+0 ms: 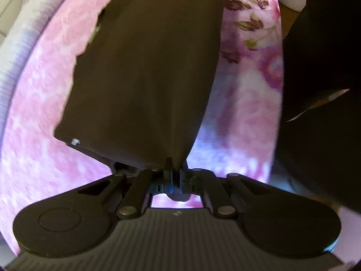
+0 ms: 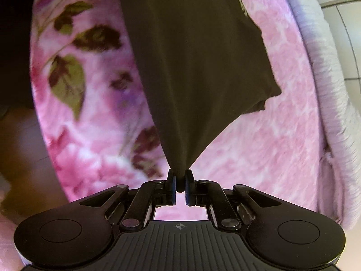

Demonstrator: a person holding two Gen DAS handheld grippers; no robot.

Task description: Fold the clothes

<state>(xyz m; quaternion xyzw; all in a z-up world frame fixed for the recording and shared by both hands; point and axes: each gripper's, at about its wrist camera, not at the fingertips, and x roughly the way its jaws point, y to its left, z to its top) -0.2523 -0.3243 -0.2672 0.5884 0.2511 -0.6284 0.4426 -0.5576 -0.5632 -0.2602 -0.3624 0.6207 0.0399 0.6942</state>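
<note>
A dark brown garment [image 1: 144, 74] hangs stretched away from both grippers above a pink flowered blanket [image 1: 36, 117]. My left gripper [image 1: 177, 168] is shut on one pinched corner of it; a small white tag shows on its lower left edge. In the right wrist view my right gripper [image 2: 179, 177] is shut on another bunched corner of the same garment [image 2: 191, 63], which fans out upward from the pads. The far end of the garment runs out of view at the top.
The pink blanket [image 2: 270, 146] has a pale lilac ribbed border [image 2: 331, 103] along its edge. Tiled floor [image 2: 347, 45] lies beyond it. A dark shape [image 1: 322, 113] fills the right side of the left wrist view.
</note>
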